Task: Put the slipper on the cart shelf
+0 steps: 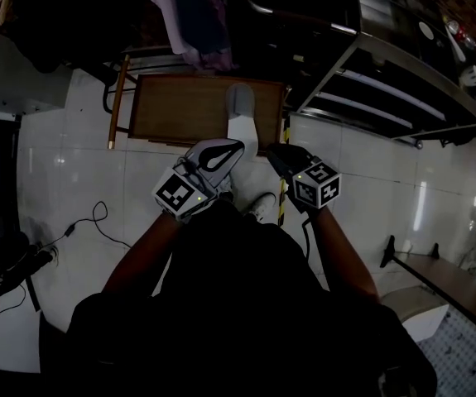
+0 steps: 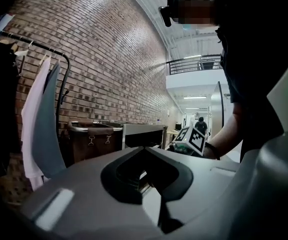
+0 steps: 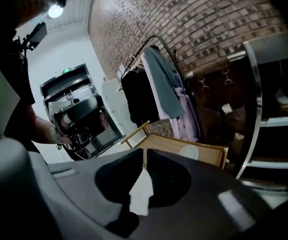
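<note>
A pale grey slipper (image 1: 239,100) lies on a low wooden platform (image 1: 180,110) ahead of me; the right gripper view shows the slipper (image 3: 188,152) as a pale oval on the same platform (image 3: 204,154). The metal cart (image 1: 403,89) with open shelves stands to the right of the platform, and its upright post (image 3: 254,129) shows in the right gripper view. My left gripper (image 1: 233,147) hovers short of the platform's near edge, jaws together and empty. My right gripper (image 1: 276,150) hangs beside it, shut on nothing. Neither touches the slipper.
A clothes rack with hanging garments (image 1: 192,23) stands behind the platform by the brick wall. A brown hamper (image 2: 91,139) sits near the rack. Cables (image 1: 97,222) trail over the white tiled floor at left. A wooden bench (image 1: 449,284) is at lower right.
</note>
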{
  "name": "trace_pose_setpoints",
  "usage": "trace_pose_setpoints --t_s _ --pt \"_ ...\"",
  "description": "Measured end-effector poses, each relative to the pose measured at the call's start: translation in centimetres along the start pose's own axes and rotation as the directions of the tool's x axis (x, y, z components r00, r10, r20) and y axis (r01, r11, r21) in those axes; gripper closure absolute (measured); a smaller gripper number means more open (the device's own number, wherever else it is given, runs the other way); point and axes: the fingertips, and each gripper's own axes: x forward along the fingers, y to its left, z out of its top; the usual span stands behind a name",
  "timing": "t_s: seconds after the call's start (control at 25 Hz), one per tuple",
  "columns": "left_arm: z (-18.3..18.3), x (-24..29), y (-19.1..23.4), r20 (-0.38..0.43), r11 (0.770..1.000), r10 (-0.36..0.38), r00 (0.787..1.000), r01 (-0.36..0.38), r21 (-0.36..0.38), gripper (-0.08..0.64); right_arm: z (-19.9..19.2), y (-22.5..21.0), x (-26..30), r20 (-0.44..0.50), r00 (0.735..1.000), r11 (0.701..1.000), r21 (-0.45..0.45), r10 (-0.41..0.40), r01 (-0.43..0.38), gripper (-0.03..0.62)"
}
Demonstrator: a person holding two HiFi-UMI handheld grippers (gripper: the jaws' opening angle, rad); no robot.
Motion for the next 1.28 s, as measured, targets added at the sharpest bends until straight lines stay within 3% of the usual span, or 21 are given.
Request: trace_pose_setpoints --t_s 0.24,0.6,0.8,0.96,1.28 --pt "-2.1 1.3 3.5 -0.02 0.999 -0.044 0.999 0.043 -0.019 0.558 -4.5 -5.4 5.0 -0.151 0.988 0.984 0.165 -0.038 0.063 0.56" --pt "-5.0 2.7 8.1 -0.043 0.992 -0.089 0.995 0.085 -0.088 0.558 -11.1 -11.3 12.4 -0.347 0.938 0.938 0.321 -0.01 0.129 0.439" --pt "-6.2 2.8 10.2 -0.05 0.99 -0.089 0.995 0.082 -0.119 0.558 -14.5 -13.0 15.5 -0.424 0.903 0.891 0.432 0.063 0.141 0.346" --pt "-7.1 2.7 11.1 -0.059 0.986 -0.091 0.994 0.082 -0.142 0.558 -17.6 -14.6 16.4 -0.494 0.868 0.854 0.474 0.057 0.214 0.334" --pt "-8.6 1.9 13.0 -0.064 0.983 -0.074 0.995 0.062 -0.173 0.558 -19.6 -14.9 18.7 -0.463 0.873 0.75 0.629 0.152 0.203 0.335"
